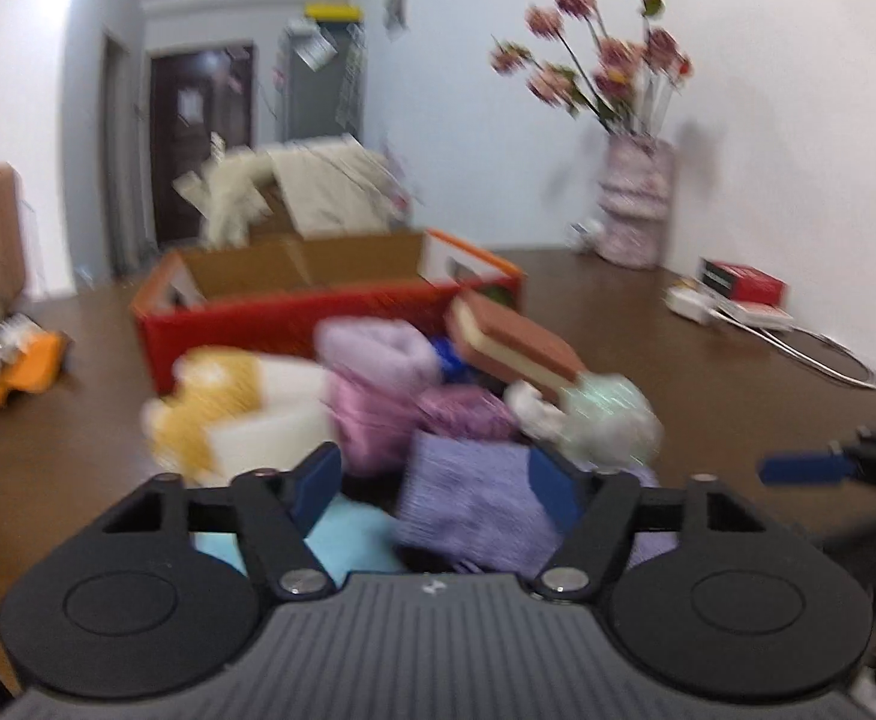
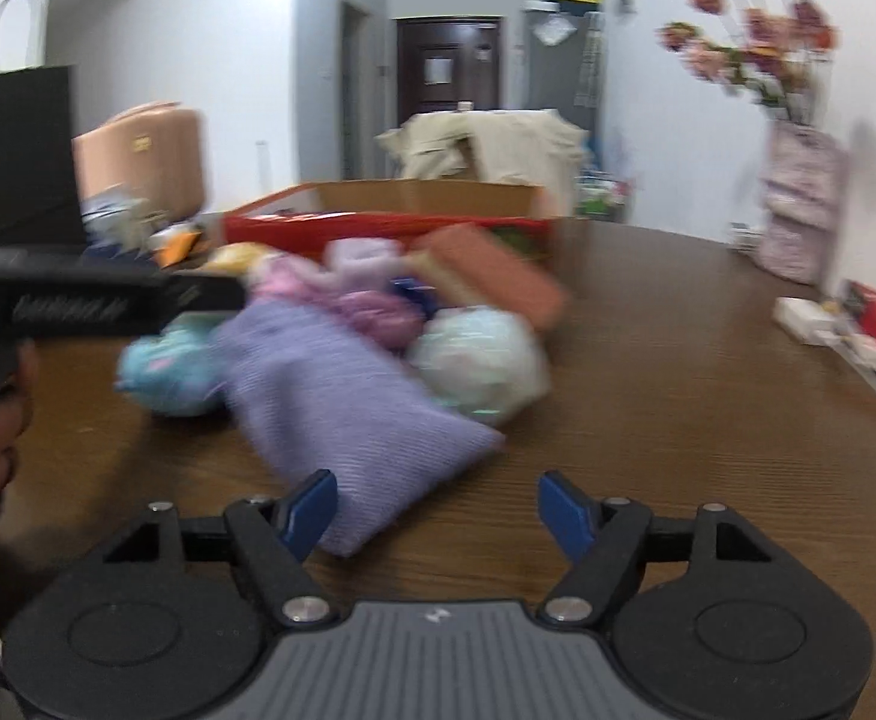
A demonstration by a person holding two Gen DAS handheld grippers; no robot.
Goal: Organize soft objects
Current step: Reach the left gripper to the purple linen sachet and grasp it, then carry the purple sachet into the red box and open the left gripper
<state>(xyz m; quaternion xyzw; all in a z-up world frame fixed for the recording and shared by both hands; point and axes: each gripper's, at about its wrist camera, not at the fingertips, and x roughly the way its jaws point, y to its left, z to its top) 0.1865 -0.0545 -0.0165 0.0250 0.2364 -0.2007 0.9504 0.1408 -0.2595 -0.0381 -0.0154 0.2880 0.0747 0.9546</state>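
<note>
The left tool (image 1: pixel 435 483) stands with its blue pads apart over the near edge of a heap of soft things; a lilac knitted cloth (image 1: pixel 474 504) lies between them and meets the right-hand pad, but the blur hides whether that pad presses, so I read it as open around the cloth, not gripping. The right tool (image 2: pixel 438 516) is open too: the cloth's near corner (image 2: pixel 348 420) lies just beside its left pad, with bare wood under the rest of the gap. The cloth looks light, limp and ribbed, so it should bunch and not slip; a pinch on that free corner or on a fold of its near edge seems the best hold, and it will likely drape and drag its neighbours. Behind it sit a pale green mesh puff (image 2: pixel 480 360), a teal plush piece (image 2: pixel 168 372), pink and purple woolly items (image 1: pixel 378 414), a yellow-and-white sponge-like block (image 1: pixel 240 402) and a brown-and-cream sandwich-shaped cushion (image 1: pixel 510 342), all probably light and squashy. Touching the back of the heap, an open red-sided cardboard box (image 1: pixel 294 324) looks the likely destination. The dark brown wooden surface (image 2: pixel 678 420) also bears a vase of pink flowers (image 1: pixel 636 204) and a small red box (image 1: pixel 744 285) by the white wall; a dark door (image 2: pixel 450 66) closes the hallway beyond.
</note>
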